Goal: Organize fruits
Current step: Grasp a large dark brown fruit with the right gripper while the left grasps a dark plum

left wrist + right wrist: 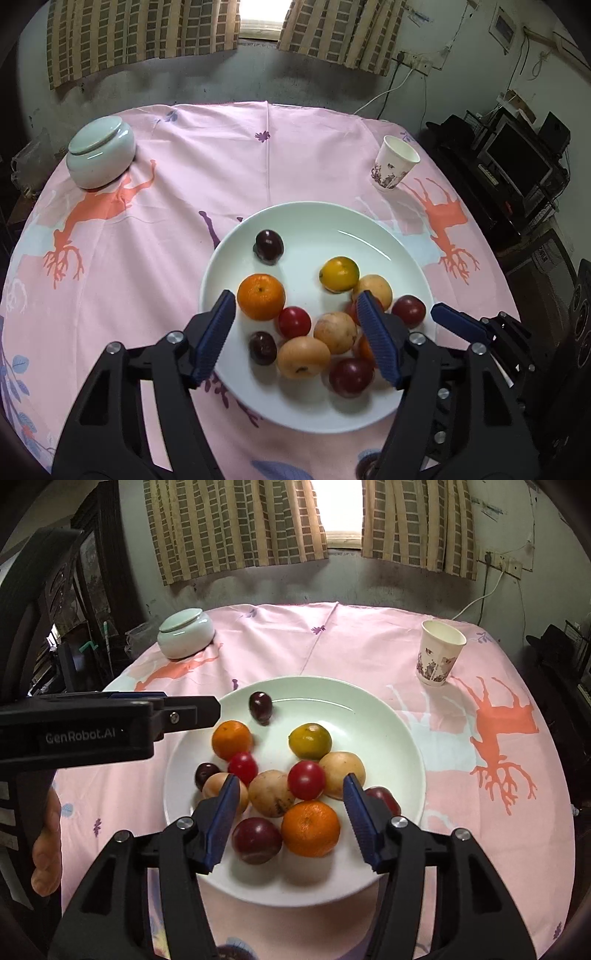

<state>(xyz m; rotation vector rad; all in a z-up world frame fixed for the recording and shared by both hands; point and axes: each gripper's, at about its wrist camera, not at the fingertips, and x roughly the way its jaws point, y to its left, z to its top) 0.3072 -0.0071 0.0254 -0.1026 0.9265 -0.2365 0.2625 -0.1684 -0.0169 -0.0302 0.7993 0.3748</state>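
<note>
A glossy, round white plate [388, 716] sits on a pink cloth-covered table [332, 642] printed with orange deer. It holds a heap of small, smooth, rounded fruits toward its near side: two dimpled oranges [310, 828], a yellow-green citrus [309, 740], tan loquat-like fruits [271, 792], shiny red ones [306, 779] and dark plums [256, 840]. One dark plum [269, 246] lies alone near the far rim. None has a clear long axis.

The left gripper [297, 334] hovers over the pile, its ribbed blue fingers spread wide, holding nothing. The right gripper [290, 821] hangs likewise, wide and empty.

A lidded, pale ceramic jar [100, 150] stands far left; an upright, patterned paper cup [394, 167] stands far right.
</note>
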